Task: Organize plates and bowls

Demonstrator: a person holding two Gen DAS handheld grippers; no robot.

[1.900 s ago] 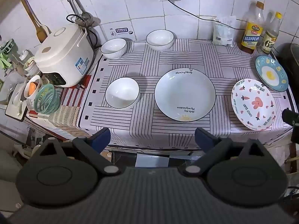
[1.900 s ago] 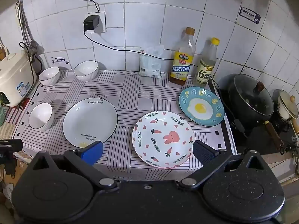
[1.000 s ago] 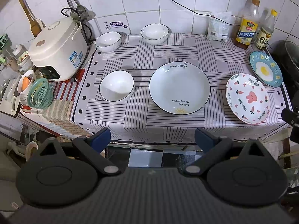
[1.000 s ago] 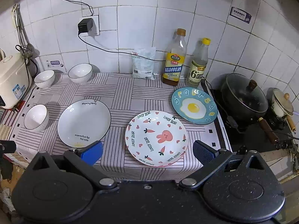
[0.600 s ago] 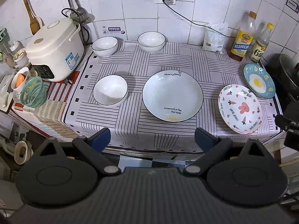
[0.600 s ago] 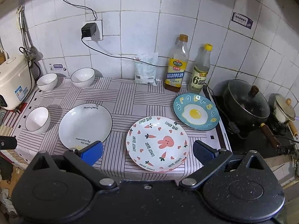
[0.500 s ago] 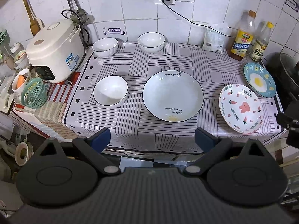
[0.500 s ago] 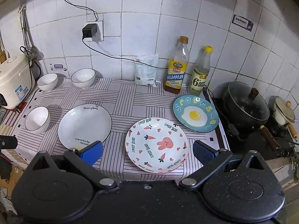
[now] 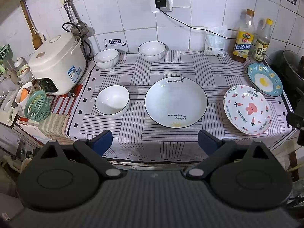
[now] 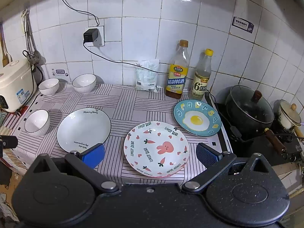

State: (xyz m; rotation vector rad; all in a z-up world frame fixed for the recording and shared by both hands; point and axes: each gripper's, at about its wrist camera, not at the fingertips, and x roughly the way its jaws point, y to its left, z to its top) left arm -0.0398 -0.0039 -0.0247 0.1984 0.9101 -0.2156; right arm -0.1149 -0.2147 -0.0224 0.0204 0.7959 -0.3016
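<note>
On the striped cloth lie a large white plate [image 9: 176, 101] [image 10: 83, 129], a rabbit-print plate [image 9: 247, 109] [image 10: 156, 148] and a blue fried-egg plate [image 9: 264, 79] [image 10: 197, 120]. Three white bowls stand there: one front left [image 9: 112, 99] [image 10: 37, 122], two at the back [image 9: 106, 58] [image 9: 151, 50]. My left gripper [image 9: 154, 142] is open and empty, before the counter's front edge, facing the white plate. My right gripper [image 10: 150, 154] is open and empty, just short of the rabbit plate.
A rice cooker [image 9: 58, 62] and a green basket [image 9: 36, 106] stand at the left. Two bottles [image 10: 177, 70] [image 10: 201, 75] and a white bag [image 10: 146, 76] line the tiled back wall. A black pot [image 10: 249, 107] sits on the stove at the right.
Both grippers have drifted a little, so the counter sits slightly differently in each view. Both stay open and empty. No dish has moved.
</note>
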